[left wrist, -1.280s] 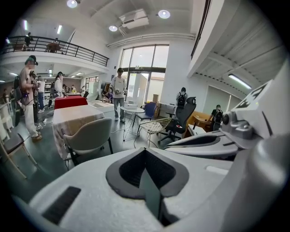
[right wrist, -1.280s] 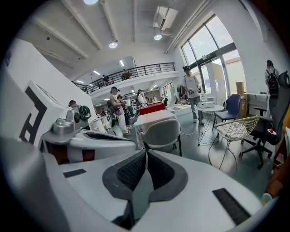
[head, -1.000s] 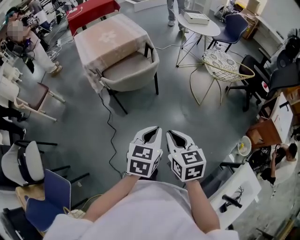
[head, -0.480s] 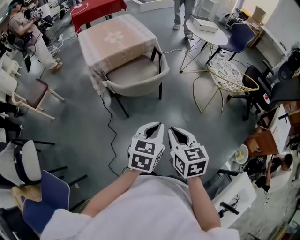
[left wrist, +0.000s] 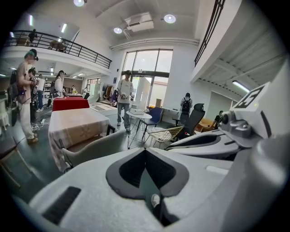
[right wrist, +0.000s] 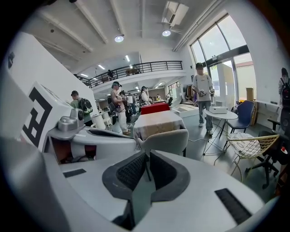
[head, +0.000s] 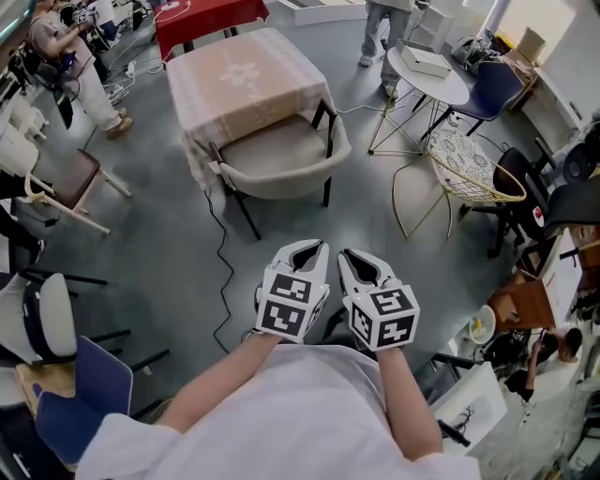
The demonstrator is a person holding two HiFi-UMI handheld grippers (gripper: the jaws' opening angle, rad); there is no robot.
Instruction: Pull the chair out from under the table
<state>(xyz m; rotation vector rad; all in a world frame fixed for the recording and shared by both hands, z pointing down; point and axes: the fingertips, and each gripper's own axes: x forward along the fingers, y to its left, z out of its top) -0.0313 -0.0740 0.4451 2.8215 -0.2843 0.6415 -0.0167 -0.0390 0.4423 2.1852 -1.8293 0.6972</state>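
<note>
The beige armchair (head: 281, 159) is seen pushed in at the near edge of the cloth-covered bench (head: 246, 80). The left gripper (head: 314, 247) and right gripper (head: 348, 253) are held side by side over the grey floor (head: 169, 244), well apart from the armchair. Both pairs of fingers are pressed together, with nothing between them.

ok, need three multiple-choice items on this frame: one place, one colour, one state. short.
1. Where is the armchair?
A) lying on its side
B) pushed up to the beige table
C) stacked on a table

2. Colour of the far table?
A) green
B) yellow
C) red

3. The left claw and right claw are:
A) both shut, empty
B) both wide open
C) gripping the armchair

Key: 1B, its seat meets the tablecloth; 2C, red cloth shows in the head view; 3A, jaws together with nothing between, well short of the armchair.
</note>
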